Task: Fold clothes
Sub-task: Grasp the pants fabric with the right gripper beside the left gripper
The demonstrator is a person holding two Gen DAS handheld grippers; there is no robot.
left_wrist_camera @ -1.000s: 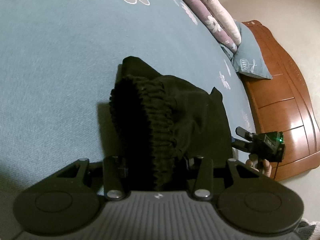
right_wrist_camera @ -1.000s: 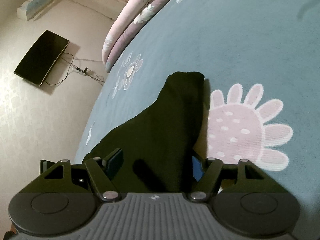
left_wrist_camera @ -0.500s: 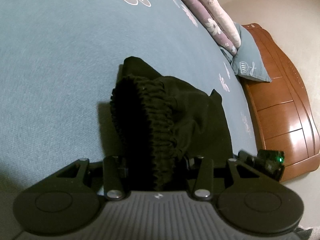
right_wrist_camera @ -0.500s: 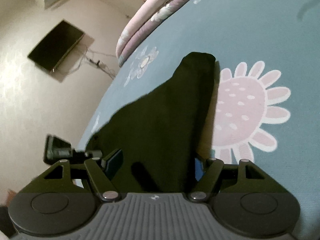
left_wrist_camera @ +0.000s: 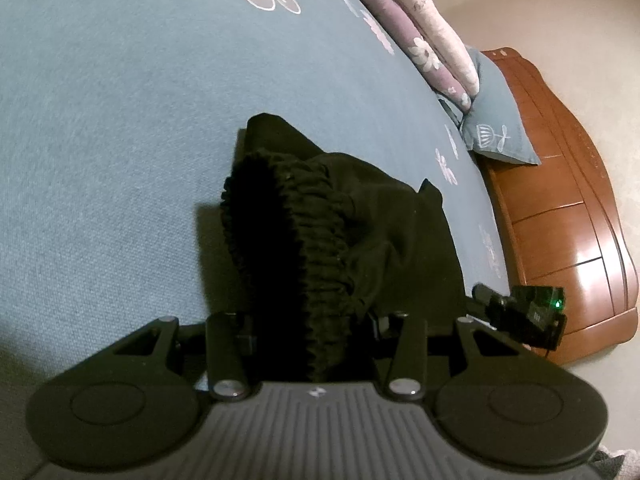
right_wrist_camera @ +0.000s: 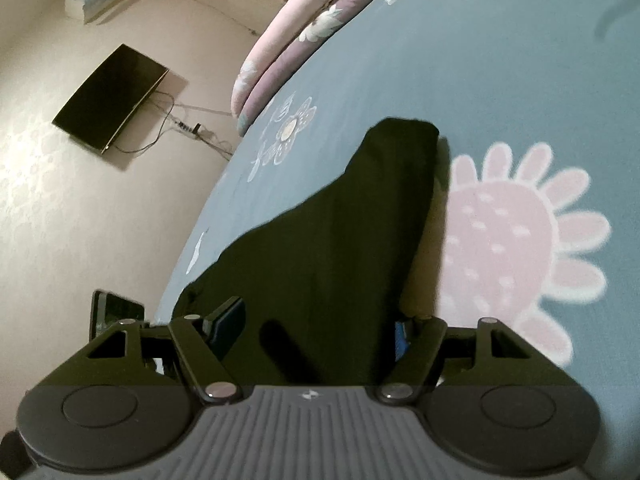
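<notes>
Left gripper fingertips are hidden by the black garment; right gripper pad contact is obscured by cloth.

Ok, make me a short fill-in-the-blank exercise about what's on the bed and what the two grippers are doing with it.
1. The garment held up off the bed is ____ in colour.
2. The left gripper grips the garment's gathered ____ band.
3. The big flower printed on the bedsheet beside the garment is ____.
4. The headboard is made of ____.

Missing words: black; elastic; pink; wood
</notes>
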